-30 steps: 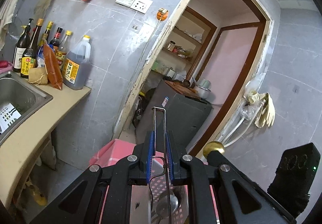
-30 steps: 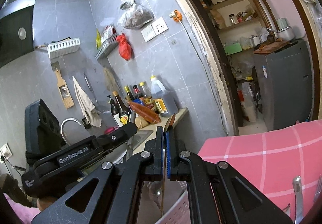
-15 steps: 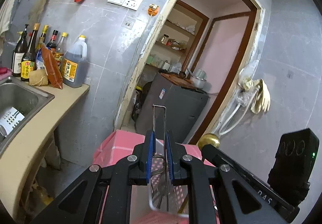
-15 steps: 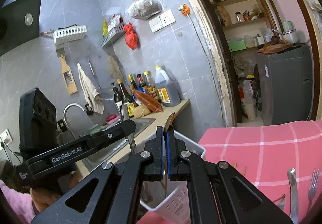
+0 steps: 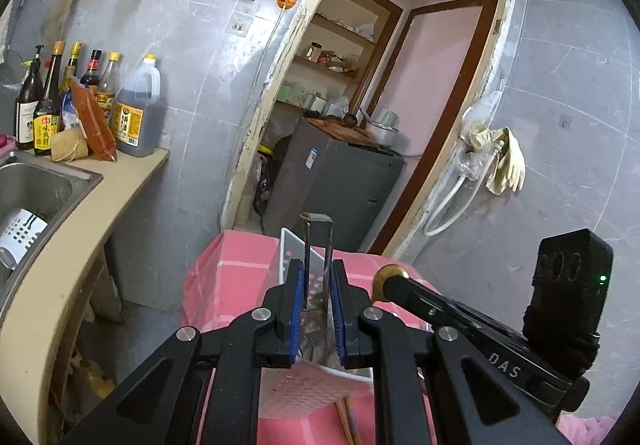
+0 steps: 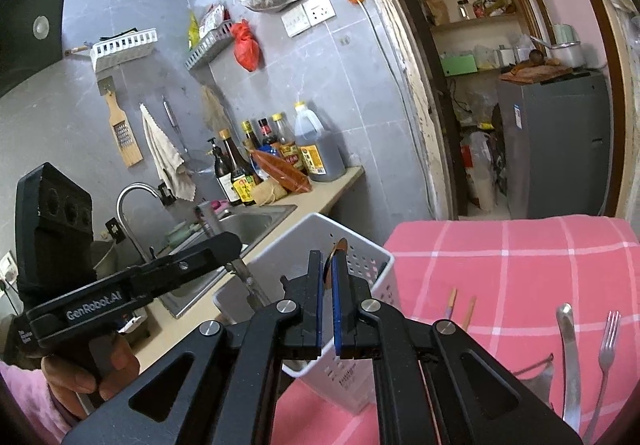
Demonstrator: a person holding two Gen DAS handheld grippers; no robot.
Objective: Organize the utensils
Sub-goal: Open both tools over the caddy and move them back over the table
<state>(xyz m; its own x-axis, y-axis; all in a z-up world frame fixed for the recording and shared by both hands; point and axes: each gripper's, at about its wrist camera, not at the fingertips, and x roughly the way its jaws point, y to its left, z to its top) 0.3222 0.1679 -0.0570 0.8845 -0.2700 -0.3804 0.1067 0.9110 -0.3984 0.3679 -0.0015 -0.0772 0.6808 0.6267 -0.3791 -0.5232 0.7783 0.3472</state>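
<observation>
Utensils are split between a white perforated basket (image 6: 352, 333) and the pink checked cloth (image 6: 520, 265) it stands on. On the cloth to the right of the basket lie a fork (image 6: 606, 349), a metal spoon handle (image 6: 570, 357) and the tips of two chopsticks (image 6: 460, 305).

Seen from the left wrist, the left gripper (image 5: 317, 277) is clamped on a thin metal wire-loop handle (image 5: 318, 241), which rises upright between the blue pads while its lower part goes down into the basket (image 5: 304, 385). What sits at the bottom of that handle is too cluttered to make out.

From the right wrist, the right gripper (image 6: 327, 277) is pinched almost closed on a slim wooden handle (image 6: 334, 259) whose rounded tip sticks up just above the pads, over the basket's open top. The left gripper body reaches in from the left, held by a hand (image 6: 86, 373) in a pink sleeve.

Behind stands a beige counter (image 5: 80, 229) with a steel sink (image 5: 36, 189) and a row of sauce bottles (image 5: 80, 109).
</observation>
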